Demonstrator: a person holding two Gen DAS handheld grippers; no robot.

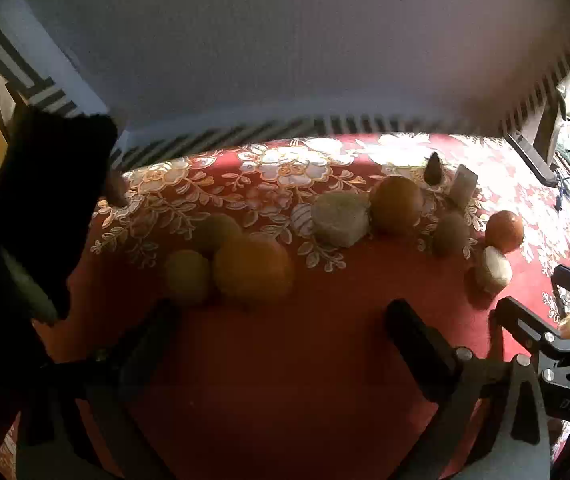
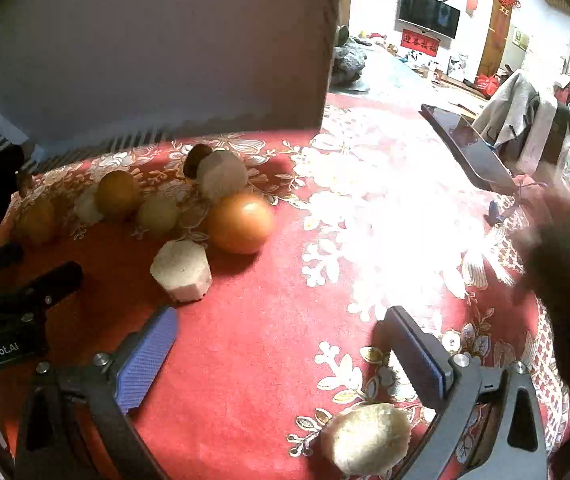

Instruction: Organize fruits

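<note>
Several fruits lie on a red flowered tablecloth (image 1: 285, 360). In the left wrist view a large orange (image 1: 253, 269), a yellow fruit (image 1: 187, 276) and a greenish one (image 1: 217, 232) cluster ahead of my open, empty left gripper (image 1: 281, 320). Farther right are a white foam-netted fruit (image 1: 341, 218), an orange (image 1: 397, 204), a kiwi-like fruit (image 1: 451, 234) and a small orange (image 1: 505, 231). My right gripper (image 2: 281, 328) is open and empty. Ahead-left of it lie a white netted fruit (image 2: 181, 270) and an orange (image 2: 240, 222). Another netted fruit (image 2: 367, 438) lies under the jaws.
A grey box wall (image 1: 285, 60) stands behind the fruits. A black object (image 1: 49, 208) rises at the left. A dark phone (image 2: 469, 148) lies at the table's far right, beside a chair with clothes (image 2: 525, 120). The left gripper shows in the right wrist view (image 2: 17, 296).
</note>
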